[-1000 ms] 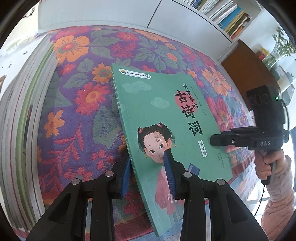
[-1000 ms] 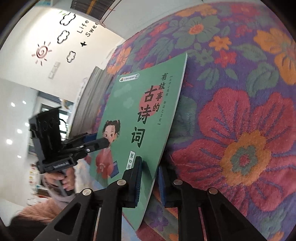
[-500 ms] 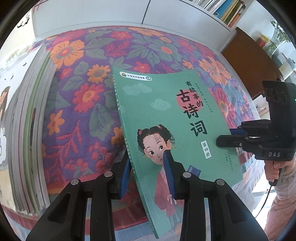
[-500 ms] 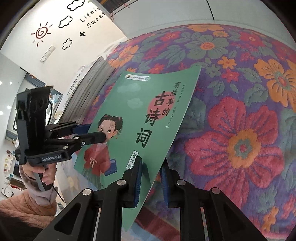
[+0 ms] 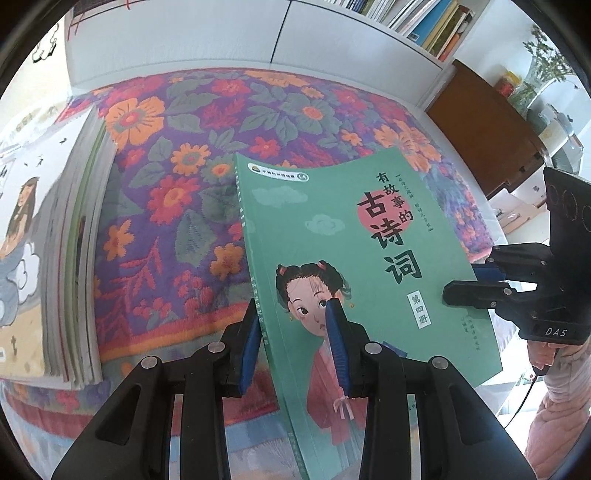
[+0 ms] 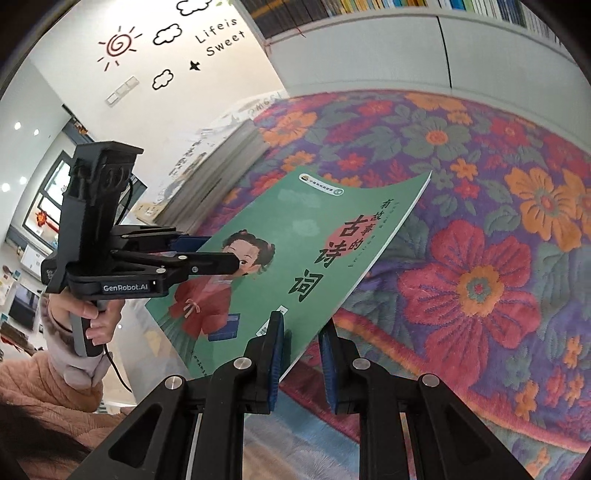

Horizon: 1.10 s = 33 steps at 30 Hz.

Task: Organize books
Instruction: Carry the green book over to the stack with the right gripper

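Note:
A thin green book [image 5: 354, 258] [image 6: 295, 254] with a girl in red on its cover hangs above the flowered cloth [image 5: 207, 155] [image 6: 498, 236], its far end sagging. My left gripper [image 5: 293, 325] is shut on the book's spine edge at its near end. My right gripper [image 6: 303, 338] is shut on the opposite long edge; from the left wrist camera the right gripper [image 5: 476, 280] shows at the book's right side, and from the right wrist camera the left gripper [image 6: 218, 254] shows at its left. A stack of books [image 5: 70, 258] [image 6: 218, 166] lies on the cloth's left side.
White cabinet fronts [image 5: 258, 33] stand behind the table, with a shelf of upright books [image 5: 424, 18] above them. A brown wooden cabinet [image 5: 484, 125] is at the right. A person's hand in a pink sleeve [image 6: 74, 332] grips the left handle.
Both grippers have lifted the green book up off the cloth and drawn it toward the table's near edge; more of the stack's top cover and the front edge shows now.

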{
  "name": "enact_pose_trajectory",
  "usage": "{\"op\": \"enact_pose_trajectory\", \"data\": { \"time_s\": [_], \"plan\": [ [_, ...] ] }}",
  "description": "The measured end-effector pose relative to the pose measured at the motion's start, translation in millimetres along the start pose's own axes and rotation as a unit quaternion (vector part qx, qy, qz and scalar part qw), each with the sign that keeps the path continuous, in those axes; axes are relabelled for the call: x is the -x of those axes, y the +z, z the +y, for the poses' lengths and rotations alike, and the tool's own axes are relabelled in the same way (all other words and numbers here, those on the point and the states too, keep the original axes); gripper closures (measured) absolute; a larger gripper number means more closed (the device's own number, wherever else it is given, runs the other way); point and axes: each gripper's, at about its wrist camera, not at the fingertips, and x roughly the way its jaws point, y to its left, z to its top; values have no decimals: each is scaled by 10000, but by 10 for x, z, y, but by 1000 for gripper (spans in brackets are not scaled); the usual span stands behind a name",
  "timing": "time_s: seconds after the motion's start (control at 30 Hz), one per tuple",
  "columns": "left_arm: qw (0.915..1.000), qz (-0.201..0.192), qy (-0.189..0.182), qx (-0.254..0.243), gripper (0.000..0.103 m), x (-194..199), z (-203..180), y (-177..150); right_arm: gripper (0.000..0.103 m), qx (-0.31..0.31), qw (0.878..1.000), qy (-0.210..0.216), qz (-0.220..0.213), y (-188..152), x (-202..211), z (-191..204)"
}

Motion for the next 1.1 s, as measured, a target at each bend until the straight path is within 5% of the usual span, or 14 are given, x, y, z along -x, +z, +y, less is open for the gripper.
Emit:
{"op": "enact_pose_trajectory", "data": {
  "time_s": [0.47, 0.83, 1.1],
  "plan": [
    [9987, -463, -2, -212, 72, 552, -65, 157, 85, 362, 9983, -217, -405, 112, 386, 372],
    [9920, -1232, 147, -245, 72, 1385, 353, 530, 85, 626, 9948, -152, -790, 841, 593, 847],
    [9863, -1521, 641, 21, 72, 1785, 1019, 567, 85, 909, 9931, 185, -723, 1458, 109, 1337]
  ]
}}
